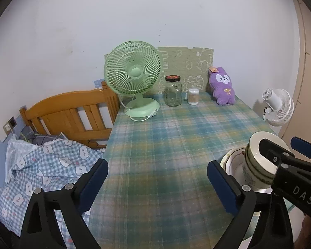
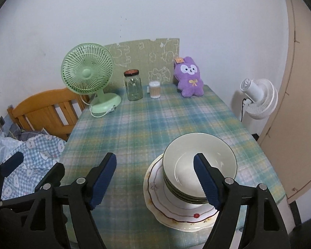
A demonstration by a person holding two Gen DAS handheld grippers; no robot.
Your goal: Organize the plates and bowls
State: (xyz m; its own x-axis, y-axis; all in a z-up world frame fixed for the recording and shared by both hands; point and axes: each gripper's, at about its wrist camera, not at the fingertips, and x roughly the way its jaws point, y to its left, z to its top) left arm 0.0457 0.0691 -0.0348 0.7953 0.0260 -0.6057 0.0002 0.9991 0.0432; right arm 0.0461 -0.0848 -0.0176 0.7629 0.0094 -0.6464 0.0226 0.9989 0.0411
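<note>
Your left gripper (image 1: 157,178) points down at a slant over the checked tablecloth (image 1: 155,145), and its two blue fingers (image 1: 95,178) stand wide apart with only cloth between them. Nothing is held there.

Your right gripper (image 2: 155,178) slants down in the same way. Its fingers are also apart and press on nothing. In the right wrist view, one finger (image 2: 205,182) lies in front of the top bowl, but I cannot tell if it touches the bowl. The other finger is over bare cloth, to the left of the stack.

The stack of bowls (image 2: 199,164) stands on the stack of plates (image 2: 176,211), near the front right edge of the table. The bowls are nested; I count about four or five rims, and the exact number is hard to tell. Under them I see at least two plates, the upper one with a thin red line and a small flower, the lower one with a wavy rim.

At the far end of the table stand one green fan (image 2: 87,70), one glass jar (image 2: 133,86) with a dark lid, one small container of cotton swabs (image 2: 154,89) and one purple plush toy (image 2: 189,77). One white fan (image 2: 257,97) stands beside the table on the right. On the left is one wooden bed (image 1: 72,112) with a checked blanket (image 1: 41,166).
</note>
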